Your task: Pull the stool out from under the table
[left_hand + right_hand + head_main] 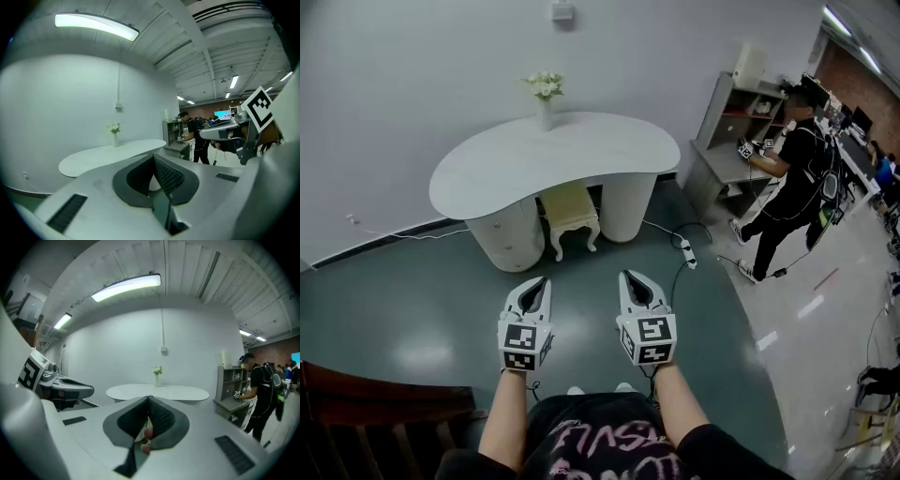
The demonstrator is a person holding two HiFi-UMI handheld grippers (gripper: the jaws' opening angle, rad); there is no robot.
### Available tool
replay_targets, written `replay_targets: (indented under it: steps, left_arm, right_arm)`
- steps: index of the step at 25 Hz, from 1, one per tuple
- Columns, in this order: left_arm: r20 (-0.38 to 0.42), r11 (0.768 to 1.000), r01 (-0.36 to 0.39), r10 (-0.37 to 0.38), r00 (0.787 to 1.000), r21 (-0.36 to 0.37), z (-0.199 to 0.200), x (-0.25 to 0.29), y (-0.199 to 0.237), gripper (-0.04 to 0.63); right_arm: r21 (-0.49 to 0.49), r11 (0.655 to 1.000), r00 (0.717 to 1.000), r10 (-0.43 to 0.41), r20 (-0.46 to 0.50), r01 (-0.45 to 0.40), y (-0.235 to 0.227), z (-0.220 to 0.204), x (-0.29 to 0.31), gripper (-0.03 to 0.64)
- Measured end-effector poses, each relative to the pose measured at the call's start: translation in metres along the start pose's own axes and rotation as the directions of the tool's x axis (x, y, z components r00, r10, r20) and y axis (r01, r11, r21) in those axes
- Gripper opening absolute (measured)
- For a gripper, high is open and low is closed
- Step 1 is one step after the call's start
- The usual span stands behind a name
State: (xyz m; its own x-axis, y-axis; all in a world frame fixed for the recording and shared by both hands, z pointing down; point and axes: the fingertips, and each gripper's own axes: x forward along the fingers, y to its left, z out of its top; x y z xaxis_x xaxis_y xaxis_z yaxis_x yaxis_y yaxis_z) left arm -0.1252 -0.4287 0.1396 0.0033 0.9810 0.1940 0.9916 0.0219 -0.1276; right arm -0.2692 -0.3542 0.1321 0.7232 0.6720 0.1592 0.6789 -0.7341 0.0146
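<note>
A cream stool with curved legs stands tucked under the white kidney-shaped table, between its two rounded pedestals. My left gripper and right gripper hang side by side over the grey floor, well short of the stool, both shut with nothing between the jaws. In the left gripper view the table lies ahead past the shut left gripper. Seen from the right gripper view, the table also lies ahead beyond the shut right gripper; the stool is hidden behind the jaws there.
A vase of white flowers stands at the table's back edge. A power strip and cable lie on the floor right of the table. A person in black stands at a grey shelf unit. A dark chair is at my near left.
</note>
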Motion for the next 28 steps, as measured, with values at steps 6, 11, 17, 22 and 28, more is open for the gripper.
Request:
replay_targets:
  steps: [6, 11, 17, 22, 28]
  left_arm:
    - [0.003, 1.000, 0.000, 0.000, 1.000, -0.007, -0.004, -0.009, 0.008, 0.012]
    - [-0.002, 1.000, 0.007, -0.007, 1.000, -0.011, -0.011, -0.016, 0.012, 0.012]
    - [-0.011, 1.000, 0.021, -0.021, 1.000, -0.011, -0.019, -0.016, 0.016, 0.012]
    - [-0.011, 1.000, 0.013, -0.013, 1.000, -0.021, -0.020, -0.003, 0.022, 0.012]
    - [-0.032, 1.000, 0.009, -0.009, 0.999, -0.025, -0.022, 0.026, 0.029, 0.012]
  right_arm:
    - [-0.005, 1.000, 1.000, -0.002, 0.021, 0.002, 0.013, 0.004, -0.001, 0.061]
    - [-0.014, 1.000, 1.000, -0.002, 0.011, 0.002, 0.024, 0.000, -0.002, 0.061]
    - [-0.016, 1.000, 1.000, -0.022, 0.007, 0.022, 0.023, -0.003, 0.002, 0.061]
    - [-0.011, 1.000, 1.000, -0.023, 0.009, 0.023, 0.017, -0.005, 0.014, 0.061]
    - [0.009, 1.000, 1.000, -0.019, -0.006, 0.020, -0.001, -0.010, 0.040, 0.061]
